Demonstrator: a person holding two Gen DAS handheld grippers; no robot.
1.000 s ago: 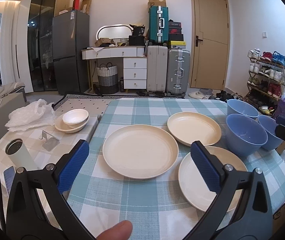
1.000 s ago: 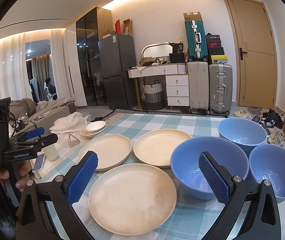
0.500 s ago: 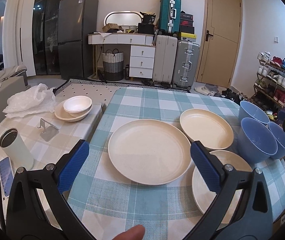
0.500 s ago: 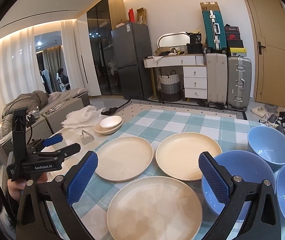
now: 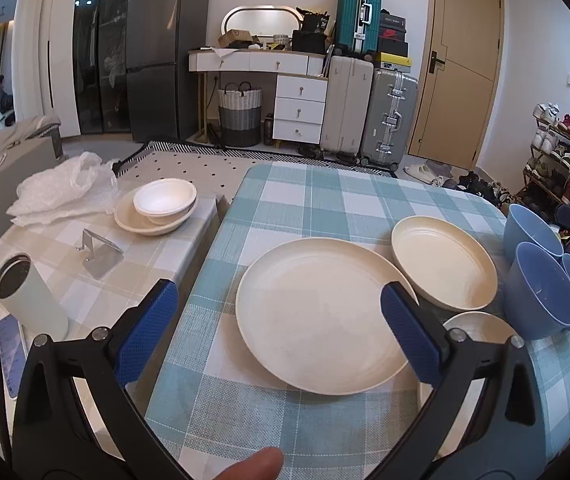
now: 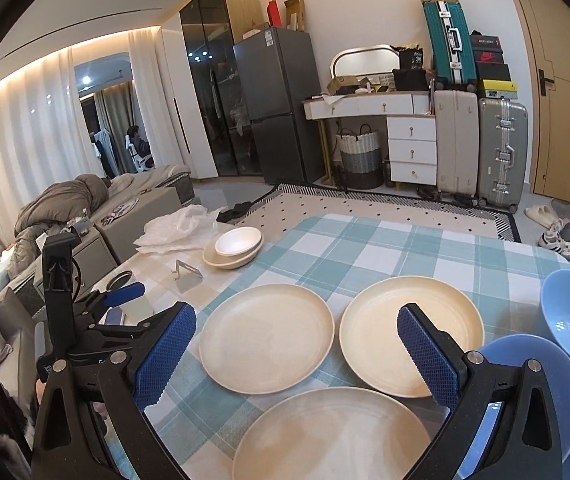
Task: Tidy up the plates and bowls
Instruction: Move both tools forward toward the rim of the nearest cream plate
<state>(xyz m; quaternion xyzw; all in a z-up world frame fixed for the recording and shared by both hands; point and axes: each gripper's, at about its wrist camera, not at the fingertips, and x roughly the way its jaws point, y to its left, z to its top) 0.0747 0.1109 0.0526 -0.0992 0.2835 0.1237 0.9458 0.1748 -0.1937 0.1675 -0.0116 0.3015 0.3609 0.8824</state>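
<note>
- The checked table [image 5: 325, 200] carries everything in play; the large cream plate [image 5: 317, 316] near its left edge serves as landmark for what follows.
- Large cream plate: it lies flat, straight ahead of the left gripper [image 5: 279, 328] and a little toward its right finger. Being round, it has no long axis, so the near rim is the natural place to take it.
- A second cream plate [image 6: 333, 436] lies to the near right of the landmark, straight ahead of and closest under the right gripper [image 6: 293, 354].
- A deeper cream dish [image 5: 443, 264] sits to the far right of the landmark, their rims almost touching.
- Three blue bowls [image 5: 541, 292] cluster farther right, beyond the dish, at the table's right edge.
- Left gripper: spread wide and empty, poised above the cloth just short of the landmark's near rim. By my reading it is the nearer tool for this plate.
- Right gripper: likewise spread wide, holding nothing, better placed for the near-right plate and the bowls.
- Nothing is stacked yet on the checked table.
</note>
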